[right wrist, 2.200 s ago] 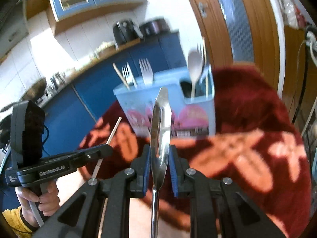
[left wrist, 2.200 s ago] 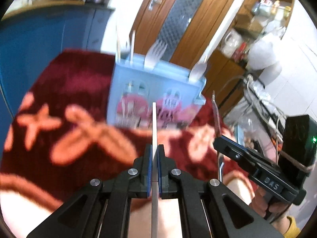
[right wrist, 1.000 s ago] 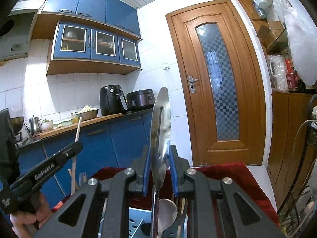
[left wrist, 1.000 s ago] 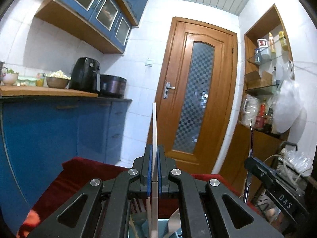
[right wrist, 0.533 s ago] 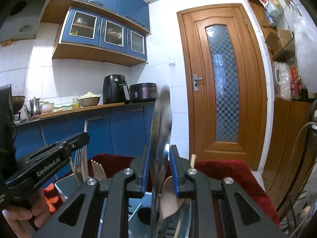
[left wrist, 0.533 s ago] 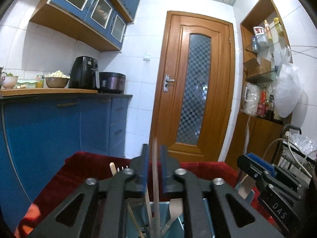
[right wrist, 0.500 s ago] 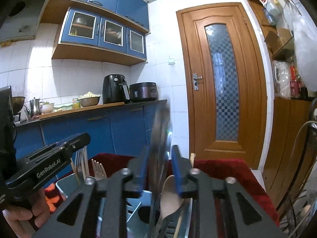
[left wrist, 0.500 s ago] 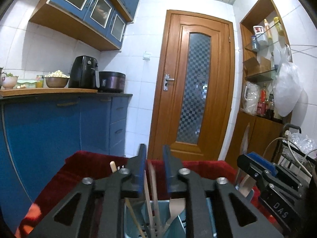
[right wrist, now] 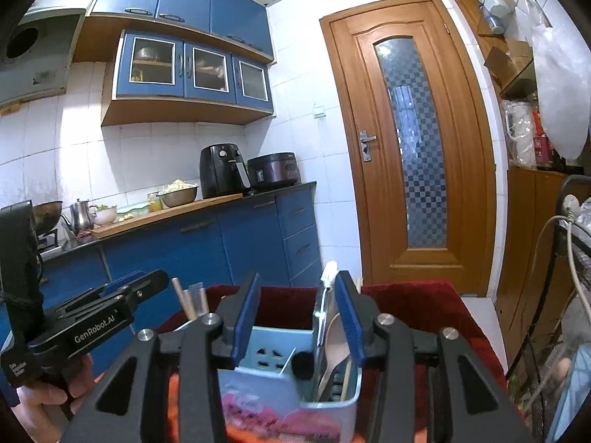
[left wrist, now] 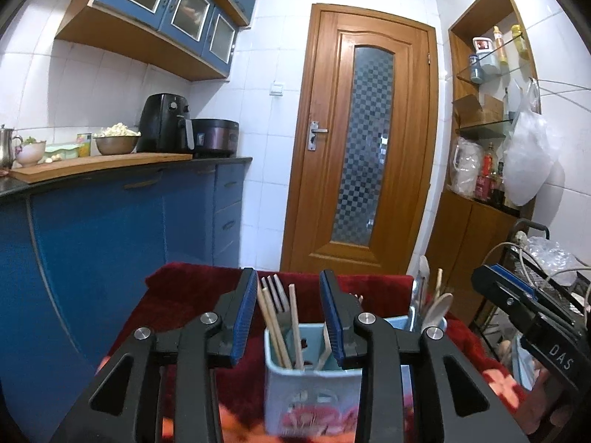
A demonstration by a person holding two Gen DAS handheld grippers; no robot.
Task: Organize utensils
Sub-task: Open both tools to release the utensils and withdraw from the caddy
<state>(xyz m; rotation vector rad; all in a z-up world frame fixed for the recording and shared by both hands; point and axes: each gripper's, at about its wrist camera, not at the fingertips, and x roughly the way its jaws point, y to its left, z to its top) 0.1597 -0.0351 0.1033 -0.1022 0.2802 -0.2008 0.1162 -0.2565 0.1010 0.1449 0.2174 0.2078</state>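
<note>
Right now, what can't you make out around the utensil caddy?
- Caddy base and front print: left wrist view, blurred and cut by the bottom edge.
- Chopsticks' lower ends: left wrist view, hidden by the caddy wall.
- Steel spoon: right wrist view, right gripper is opening; contact with its finger unclear.
- Left gripper: opening, nothing pinched.
- Tabletop: red cloth covers it.

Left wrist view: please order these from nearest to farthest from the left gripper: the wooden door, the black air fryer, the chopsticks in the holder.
From the left gripper, whose jaws are opening:
1. The chopsticks, standing in the blue utensil holder, right between the fingers.
2. The black air fryer, on the counter to the left.
3. The wooden door, in the back wall, straight ahead.
</note>
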